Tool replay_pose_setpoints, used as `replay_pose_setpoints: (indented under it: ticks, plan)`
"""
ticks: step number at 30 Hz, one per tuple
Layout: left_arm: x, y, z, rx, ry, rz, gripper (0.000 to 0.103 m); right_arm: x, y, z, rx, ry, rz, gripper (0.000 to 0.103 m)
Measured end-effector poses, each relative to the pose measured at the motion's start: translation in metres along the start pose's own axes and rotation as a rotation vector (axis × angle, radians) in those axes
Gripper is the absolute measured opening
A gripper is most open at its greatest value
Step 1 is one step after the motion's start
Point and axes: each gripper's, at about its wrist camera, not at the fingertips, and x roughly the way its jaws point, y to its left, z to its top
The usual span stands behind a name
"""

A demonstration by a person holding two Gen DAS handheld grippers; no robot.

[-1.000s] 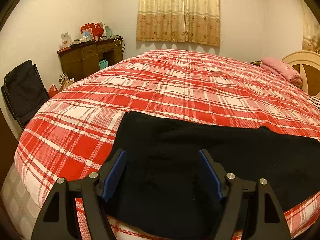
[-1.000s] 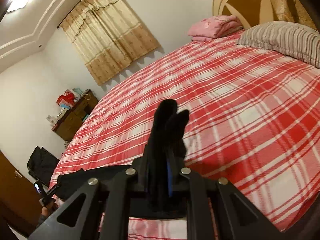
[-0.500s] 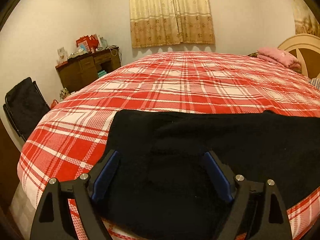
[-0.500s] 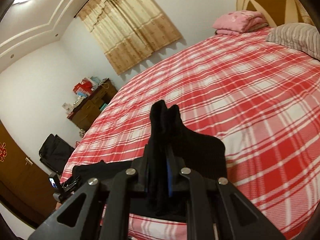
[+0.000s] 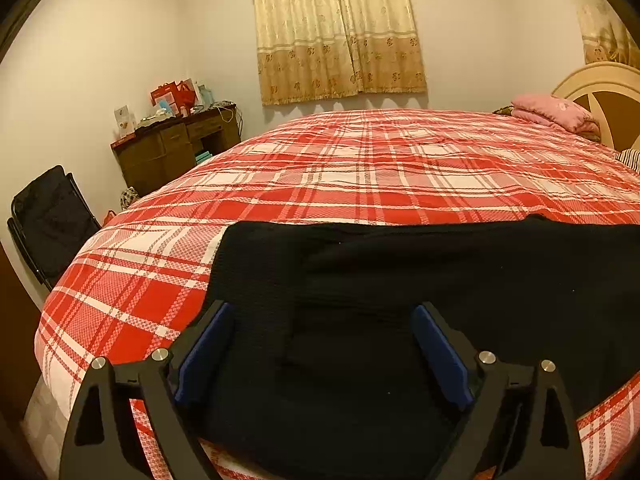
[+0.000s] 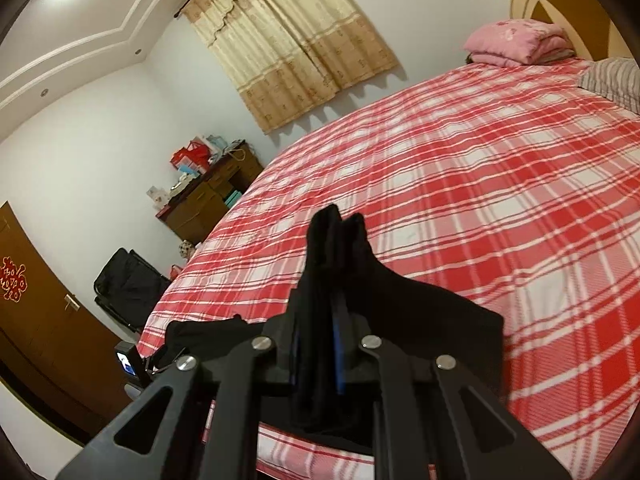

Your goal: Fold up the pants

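Black pants lie flat on red checked bed, near its edge. Left gripper opening wide, pants under and between fingers, not pinched. Right gripper squeezed tight on bunched pants end, lifting it, likely to fold over.

One pair of black pants lies at the bed's near edge. Two tools: left tool, right tool. One pink blanket, one striped pillow, one dresser, one black folding chair.
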Motion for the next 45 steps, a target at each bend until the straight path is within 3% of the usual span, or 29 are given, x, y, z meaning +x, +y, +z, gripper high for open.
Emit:
replay_pose_setpoints:
  ticks: [13, 28, 32, 34, 35, 36, 41, 45]
  plan:
    - [0.000, -0.002, -0.002, 0.006, -0.004, 0.005, 0.093, 0.063, 0.031, -0.018, -0.039, 0.111, 0.049, 0.016]
    - [-0.002, -0.001, 0.002, -0.001, -0.006, 0.014, 0.094, 0.138, 0.054, -0.066, -0.131, 0.273, 0.005, 0.016]
    - [-0.019, 0.000, 0.014, -0.037, -0.054, 0.009, 0.094, 0.160, 0.056, -0.082, -0.184, 0.342, -0.010, 0.020]
    - [-0.032, -0.007, 0.026, -0.032, -0.086, -0.016, 0.094, 0.166, 0.053, -0.089, -0.210, 0.381, -0.026, 0.029]
    - [-0.037, -0.012, 0.031, -0.028, -0.094, -0.038, 0.094, 0.164, 0.051, -0.090, -0.212, 0.387, -0.018, 0.046]
    - [-0.042, -0.019, 0.036, -0.025, -0.091, -0.079, 0.094, 0.159, 0.049, -0.090, -0.210, 0.385, 0.002, 0.056]
    - [-0.046, -0.070, 0.045, -0.023, -0.008, -0.317, 0.093, 0.113, 0.036, -0.080, -0.241, 0.325, 0.003, 0.062]
    - [-0.042, -0.122, 0.042, -0.030, 0.077, -0.492, 0.093, 0.080, 0.002, -0.070, -0.180, 0.288, -0.048, 0.067]
